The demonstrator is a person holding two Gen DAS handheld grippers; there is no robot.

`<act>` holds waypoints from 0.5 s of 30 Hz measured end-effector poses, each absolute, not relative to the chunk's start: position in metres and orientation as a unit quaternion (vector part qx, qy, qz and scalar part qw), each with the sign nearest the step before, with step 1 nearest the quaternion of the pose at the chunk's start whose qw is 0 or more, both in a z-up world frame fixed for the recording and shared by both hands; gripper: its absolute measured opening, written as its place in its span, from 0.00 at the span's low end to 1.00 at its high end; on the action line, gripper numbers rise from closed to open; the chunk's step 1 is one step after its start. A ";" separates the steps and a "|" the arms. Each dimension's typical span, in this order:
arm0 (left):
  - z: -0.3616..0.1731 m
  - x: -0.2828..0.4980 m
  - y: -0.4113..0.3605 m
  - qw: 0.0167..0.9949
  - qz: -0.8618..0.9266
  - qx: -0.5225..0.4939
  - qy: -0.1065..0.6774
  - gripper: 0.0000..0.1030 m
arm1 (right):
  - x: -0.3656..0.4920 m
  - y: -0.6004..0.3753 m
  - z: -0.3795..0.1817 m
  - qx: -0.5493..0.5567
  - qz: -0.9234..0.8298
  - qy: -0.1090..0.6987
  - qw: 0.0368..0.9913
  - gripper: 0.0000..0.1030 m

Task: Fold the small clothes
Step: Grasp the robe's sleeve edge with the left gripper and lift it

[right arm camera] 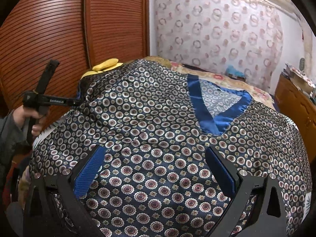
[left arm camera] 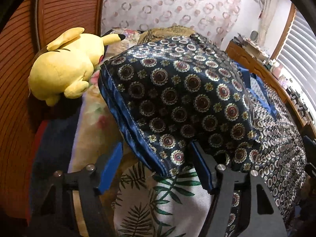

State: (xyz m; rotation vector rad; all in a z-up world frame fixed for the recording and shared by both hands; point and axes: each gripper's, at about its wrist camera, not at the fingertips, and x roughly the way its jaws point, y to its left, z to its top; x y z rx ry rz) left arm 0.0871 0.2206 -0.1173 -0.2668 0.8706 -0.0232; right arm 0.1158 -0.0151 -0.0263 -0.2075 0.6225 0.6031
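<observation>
Left tongs point(left arm camera: 158, 169) straddle the patterned top's point(left arm camera: 177, 98) sleeve hem, unclamped.

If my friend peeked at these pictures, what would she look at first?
Probably the bright yellow plush toy, lying at the left beside the wooden slatted doors. Next comes the shiny dark blue garment covered in little round medallions, spread over the bed, with its blue V-shaped neckline toward the right. She might also notice the left hand-held gripper, its blue pads on either side of the garment's edge.
</observation>
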 end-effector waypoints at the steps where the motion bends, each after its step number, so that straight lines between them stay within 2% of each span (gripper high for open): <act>1: -0.117 0.087 0.220 0.898 -0.019 -0.131 0.420 0.61 | 0.116 -0.014 -0.027 -0.102 0.293 0.302 0.902 1.00; 4: -0.115 0.086 0.217 0.901 -0.032 -0.132 0.413 0.40 | 0.115 -0.014 -0.029 -0.104 0.296 0.305 0.899 1.00; 6: -0.112 0.084 0.215 0.903 -0.029 -0.122 0.410 0.18 | 0.116 -0.014 -0.030 -0.103 0.297 0.306 0.899 1.00; 9: -0.103 0.079 0.211 0.911 -0.007 -0.094 0.401 0.01 | 0.116 -0.013 -0.031 -0.104 0.297 0.309 0.898 1.00; 15: -0.059 0.068 0.207 0.933 -0.018 -0.109 0.342 0.00 | 0.117 -0.019 -0.030 -0.102 0.296 0.308 0.899 1.00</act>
